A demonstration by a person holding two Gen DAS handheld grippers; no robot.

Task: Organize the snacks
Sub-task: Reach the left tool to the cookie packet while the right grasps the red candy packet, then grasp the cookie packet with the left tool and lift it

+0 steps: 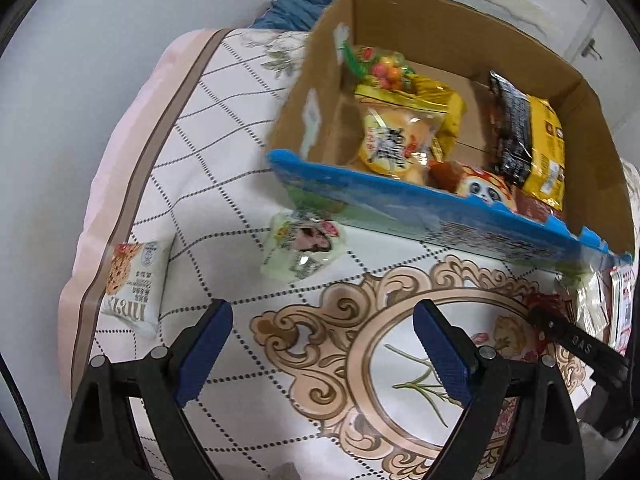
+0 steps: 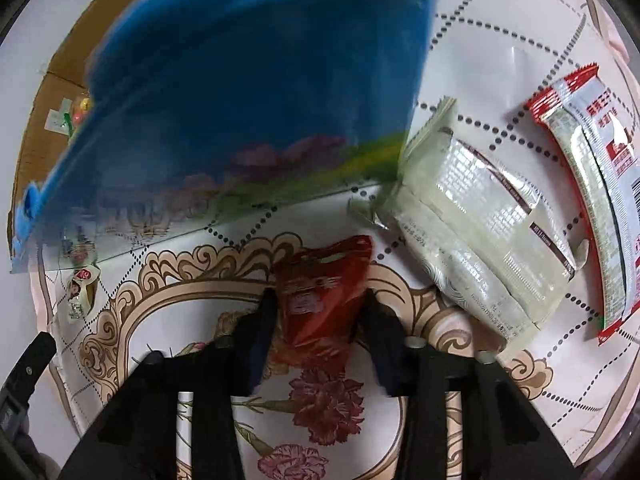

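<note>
Red packet (image 2: 320, 300): glossy, crinkled, clamped between right gripper (image 2: 320, 312) jaws.
Left gripper (image 1: 320, 344): jaws wide apart, empty.
Cardboard box (image 1: 460, 28): holds yellow, black and clear snack bags.

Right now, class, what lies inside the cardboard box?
Inside the cardboard box lie a yellow bun packet, a bag of coloured sweets, a black-and-yellow packet and an owl-faced packet. The blue front wall hides whatever lies low behind it.
</note>
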